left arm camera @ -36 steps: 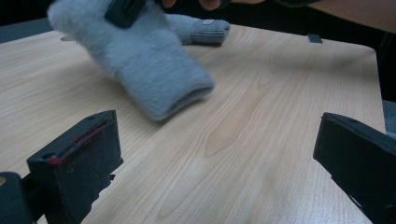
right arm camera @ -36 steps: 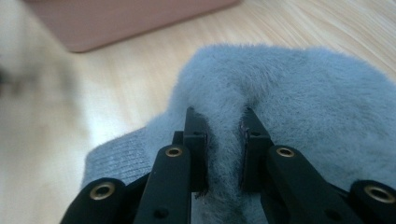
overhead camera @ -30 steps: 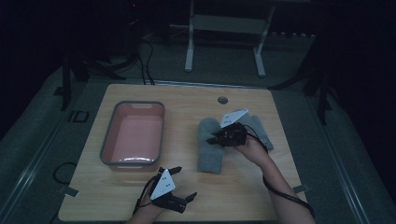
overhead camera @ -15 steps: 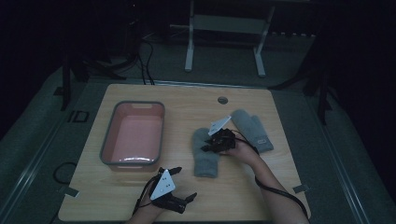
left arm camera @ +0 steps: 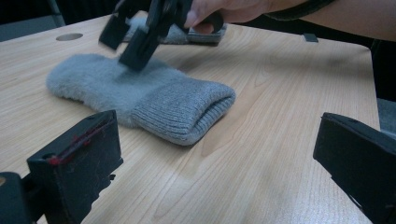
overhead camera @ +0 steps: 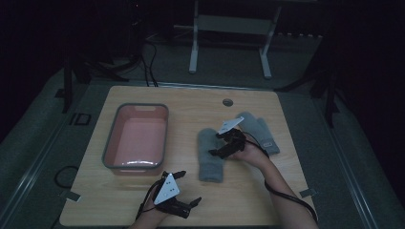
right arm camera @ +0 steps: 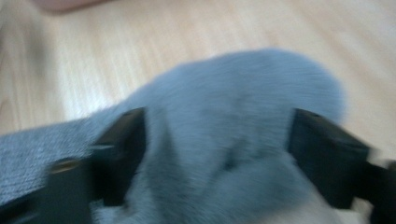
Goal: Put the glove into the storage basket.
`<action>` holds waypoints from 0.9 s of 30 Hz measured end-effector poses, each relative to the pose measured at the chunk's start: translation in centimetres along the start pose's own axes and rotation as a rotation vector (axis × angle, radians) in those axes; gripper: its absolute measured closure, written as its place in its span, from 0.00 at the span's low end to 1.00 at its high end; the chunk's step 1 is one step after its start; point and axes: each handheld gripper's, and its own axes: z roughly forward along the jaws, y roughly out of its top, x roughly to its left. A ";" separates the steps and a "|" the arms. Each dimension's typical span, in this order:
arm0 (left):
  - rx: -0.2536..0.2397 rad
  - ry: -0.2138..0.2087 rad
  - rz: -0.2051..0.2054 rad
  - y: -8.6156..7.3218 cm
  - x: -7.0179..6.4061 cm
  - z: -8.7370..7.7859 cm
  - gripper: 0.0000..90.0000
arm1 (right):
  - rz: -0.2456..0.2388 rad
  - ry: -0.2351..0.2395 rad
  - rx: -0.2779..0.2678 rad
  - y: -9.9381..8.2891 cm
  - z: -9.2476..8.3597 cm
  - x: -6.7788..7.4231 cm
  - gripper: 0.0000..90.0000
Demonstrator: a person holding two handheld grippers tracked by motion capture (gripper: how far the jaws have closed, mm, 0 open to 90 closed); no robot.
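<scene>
A grey knitted mitten (overhead camera: 210, 157) lies flat on the wooden table (overhead camera: 267, 191), cuff toward the front. A second grey mitten (overhead camera: 261, 131) lies behind it to the right. My right gripper (overhead camera: 218, 149) hovers low over the first mitten's fluffy end. Its jaws have just been opening and now stand wide apart. In the right gripper view, the mitten (right arm camera: 224, 140) bulges between the spread jaws of the gripper (right arm camera: 217, 126). My left gripper (overhead camera: 187, 187) rests open near the front edge. The left gripper view shows the mitten (left arm camera: 140, 93) ahead of that gripper (left arm camera: 217, 123).
A pink tray (overhead camera: 111, 138) with a grey rim stands on the left half of the table. A round cable hole (overhead camera: 228, 102) sits near the far edge. Beyond the table stand a white frame's legs (overhead camera: 193, 52) and dark floor with cables.
The right gripper brought the mitten down and to the left, off the other mitten, and laid it flat. Its jaws then spread apart. The left gripper stayed put.
</scene>
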 end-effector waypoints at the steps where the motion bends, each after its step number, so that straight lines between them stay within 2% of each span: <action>1: 0.000 0.000 0.000 0.0 0.0 0.0 0.01 | 0.018 -0.010 -0.010 -0.1 -0.5 -0.2 0.18; 5: 0.001 0.000 0.001 0.0 0.0 0.0 0.01 | 0.066 -0.084 -0.048 -0.6 -2.4 -0.9 0.18; 7: 0.001 0.001 0.000 0.0 0.0 0.1 0.01 | 0.086 -0.111 -0.060 -1.0 -3.8 -1.4 0.28; 8: 0.001 0.001 0.000 0.0 0.0 0.1 0.01 | 0.091 -0.128 -0.064 -1.1 -4.3 -1.7 0.27; 9: 0.001 0.001 0.000 0.0 0.0 0.1 0.01 | 0.103 -0.133 -0.062 -1.3 -4.6 -1.9 0.30; 11: 0.001 0.002 0.001 0.0 0.0 0.1 0.01 | 0.103 -0.133 -0.062 -1.3 -4.6 -1.9 0.30; 12: 0.003 0.002 0.001 0.0 0.0 0.1 0.01 | 0.123 -0.146 -0.053 -1.5 -5.1 -2.3 0.36; 13: 0.004 0.003 0.001 0.0 0.0 0.1 0.01 | 0.171 -0.203 -0.081 -2.3 -6.9 -3.1 0.42; 14: 0.004 0.003 0.001 0.0 0.0 0.1 0.01 | 0.171 -0.203 -0.081 -2.3 -6.9 -3.1 0.42; 15: 0.004 0.002 0.000 0.0 0.1 0.1 0.01 | 0.199 -0.238 -0.099 -2.8 -7.8 -3.5 0.41; 17: 0.003 0.002 -0.002 -0.1 0.1 0.1 0.01 | 0.199 -0.238 -0.099 -2.8 -7.8 -3.5 0.41; 18: 0.005 0.002 -0.001 -0.1 0.1 0.1 0.01 | 0.267 -0.289 -0.100 -3.7 -8.8 -4.3 0.39; 22: 0.007 0.001 0.000 -0.1 0.0 0.1 0.01 | 0.302 -0.314 -0.124 -4.5 -9.7 -5.0 0.40; 23: 0.007 0.001 0.000 -0.1 0.0 0.1 0.01 | 0.320 -0.332 -0.129 -4.8 -10.0 -5.3 0.40; 24: 0.008 0.001 -0.004 -0.1 0.0 0.1 0.01 | 0.361 -0.361 -0.129 -5.5 -10.4 -5.8 0.35; 27: 0.009 0.002 -0.003 -0.1 0.0 0.1 0.01 | 0.407 -0.388 -0.117 -6.5 -10.5 -6.7 0.38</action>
